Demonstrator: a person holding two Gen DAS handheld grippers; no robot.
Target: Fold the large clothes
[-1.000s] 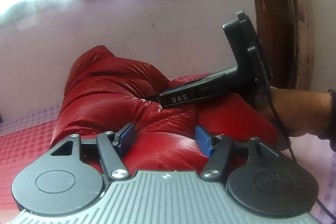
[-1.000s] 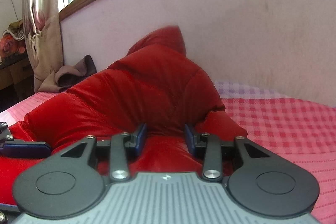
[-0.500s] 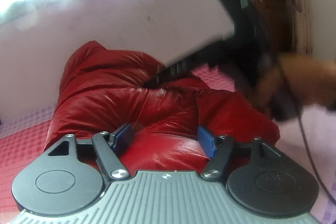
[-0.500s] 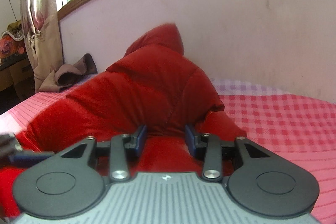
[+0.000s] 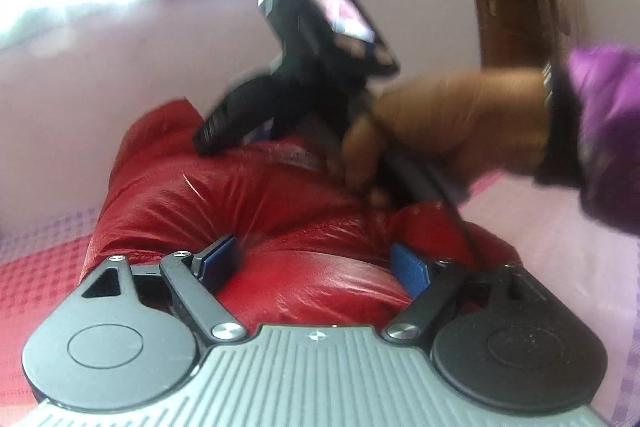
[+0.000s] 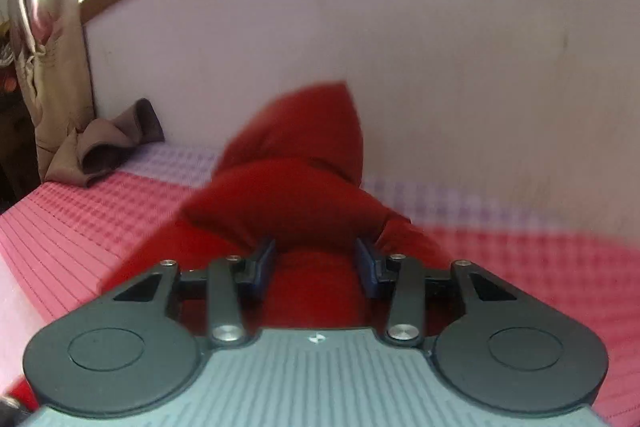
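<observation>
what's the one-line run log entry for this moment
left gripper: opening over red jacket | right gripper: opening, jacket fold between pads | surface: pink checked bed

A bed covered with a pink checked sheet (image 6: 100, 211) carries a puffy red jacket (image 6: 296, 195) heaped near its middle. At its far left corner lies a crumpled brown cloth (image 6: 108, 147) against the wall.

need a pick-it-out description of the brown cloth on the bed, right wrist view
Start at the pink checked bed and follow it to its far left corner, where the wall meets the hanging beige curtain. The brown cloth lies crumpled there, at the curtain's foot. It is small, dull and brown, well apart from the big glossy red jacket mid-bed.
</observation>
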